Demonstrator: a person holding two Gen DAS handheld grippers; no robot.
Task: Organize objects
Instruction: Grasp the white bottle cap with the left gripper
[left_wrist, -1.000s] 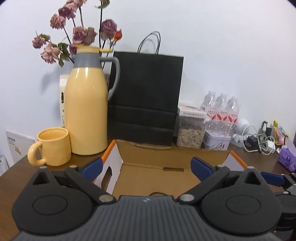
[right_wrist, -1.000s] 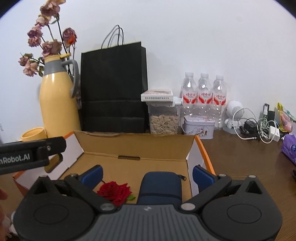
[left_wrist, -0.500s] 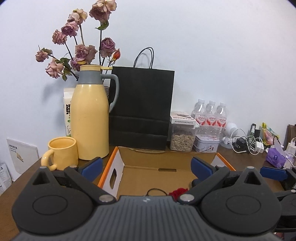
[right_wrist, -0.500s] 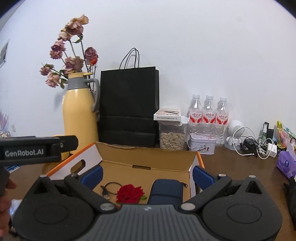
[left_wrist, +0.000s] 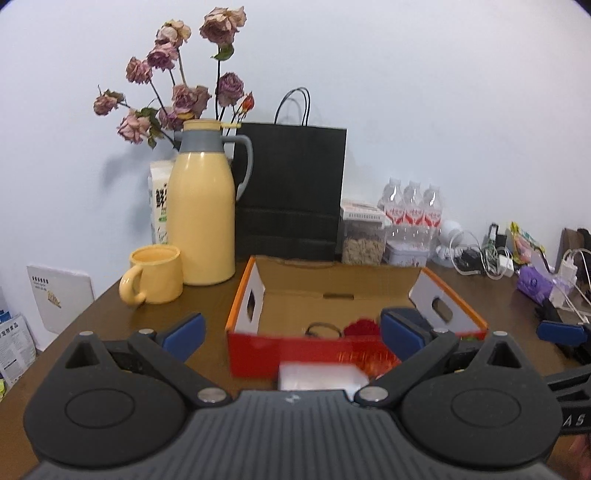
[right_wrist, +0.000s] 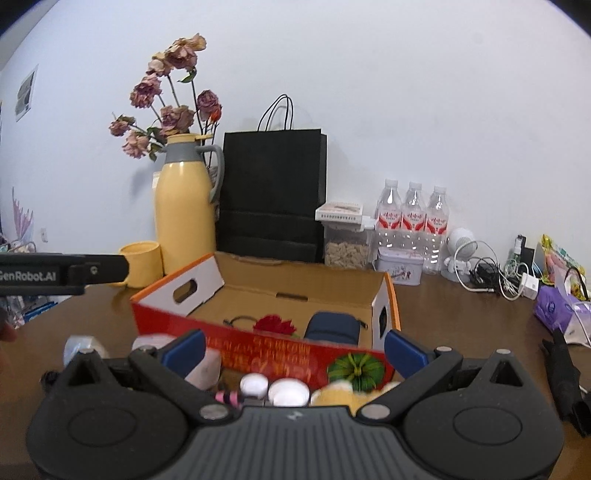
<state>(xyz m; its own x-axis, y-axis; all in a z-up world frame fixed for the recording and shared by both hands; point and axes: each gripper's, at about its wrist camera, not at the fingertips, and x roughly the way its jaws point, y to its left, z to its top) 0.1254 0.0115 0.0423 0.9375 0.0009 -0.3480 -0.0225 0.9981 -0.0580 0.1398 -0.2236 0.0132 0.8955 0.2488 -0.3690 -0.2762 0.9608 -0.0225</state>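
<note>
Change since earlier: both views sit further back from the cardboard box (right_wrist: 295, 295) than a second ago; its red front wall and the loose items before it now show.
Done so far: a red rose (right_wrist: 275, 325), a dark blue pouch (right_wrist: 334, 326) and a black cable loop (right_wrist: 240, 319) lie inside the box.
Left to do: judging by the right wrist view, several small things wait on the surface (right_wrist: 461, 314) just in front of the box: two white round lids (right_wrist: 273, 387), a pink striped piece (right_wrist: 227, 398), a yellowish soft item (right_wrist: 340, 395), a pale container (right_wrist: 205, 369).
Left gripper (left_wrist: 291, 332): spread wide, holding nothing, raised in front of the box; a white blurred item (left_wrist: 317, 374) lies beneath it.
Right gripper (right_wrist: 295, 345): also spread wide and empty, above the loose items, touching none as far as I can tell.
Stage: roughly partway, by my estimate.
</note>
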